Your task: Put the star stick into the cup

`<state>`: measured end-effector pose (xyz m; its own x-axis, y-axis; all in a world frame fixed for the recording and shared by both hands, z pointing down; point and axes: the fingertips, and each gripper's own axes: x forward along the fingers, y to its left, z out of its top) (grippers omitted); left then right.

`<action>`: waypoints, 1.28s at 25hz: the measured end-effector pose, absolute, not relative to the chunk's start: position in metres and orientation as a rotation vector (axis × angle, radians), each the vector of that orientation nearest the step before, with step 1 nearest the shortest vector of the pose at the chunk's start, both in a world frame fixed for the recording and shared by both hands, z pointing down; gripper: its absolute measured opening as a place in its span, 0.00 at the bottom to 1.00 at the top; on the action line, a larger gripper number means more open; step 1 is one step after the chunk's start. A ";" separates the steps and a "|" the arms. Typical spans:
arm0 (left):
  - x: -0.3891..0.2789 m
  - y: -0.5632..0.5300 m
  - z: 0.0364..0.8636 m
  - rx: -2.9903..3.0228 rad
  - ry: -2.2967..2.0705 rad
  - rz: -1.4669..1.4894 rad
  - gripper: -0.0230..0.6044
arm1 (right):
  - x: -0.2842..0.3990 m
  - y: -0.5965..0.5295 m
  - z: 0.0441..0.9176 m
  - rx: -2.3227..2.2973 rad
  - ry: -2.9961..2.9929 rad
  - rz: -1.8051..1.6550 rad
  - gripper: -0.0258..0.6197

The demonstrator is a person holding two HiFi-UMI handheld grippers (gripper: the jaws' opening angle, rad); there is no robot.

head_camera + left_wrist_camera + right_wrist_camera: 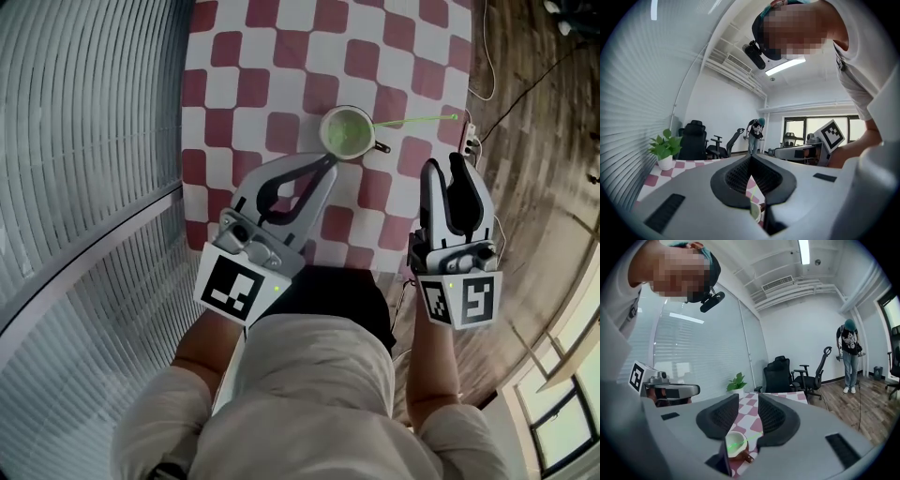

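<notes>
Checkered table [281, 56] with cup [348, 130] and potted plant [664, 149]

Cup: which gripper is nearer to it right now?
Left. In the head view, the left gripper has its closed tips just short of the near rim of the cup. The right gripper is off to the cup's right, clearly apart from it.

A glossy cup [326, 137] stands on a matt checked tablecloth [281, 56] beside a wood-grain floor [525, 122].

White walls [801, 333] enclose wood floor [868, 399], black chairs [780, 374] and potted plant [736, 382].
</notes>
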<state>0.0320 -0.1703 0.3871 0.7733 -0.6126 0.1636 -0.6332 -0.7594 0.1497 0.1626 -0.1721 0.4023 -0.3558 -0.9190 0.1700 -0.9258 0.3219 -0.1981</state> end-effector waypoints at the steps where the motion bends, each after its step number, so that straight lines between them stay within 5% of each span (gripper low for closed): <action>1: 0.032 -0.170 0.383 2.774 -0.983 0.150 0.09 | 0.161 -0.171 0.397 1.758 -2.532 0.392 0.26; 32: 0.042 -0.118 0.227 2.947 -0.890 0.056 0.09 | 0.091 -0.121 0.215 1.487 -2.678 0.130 0.10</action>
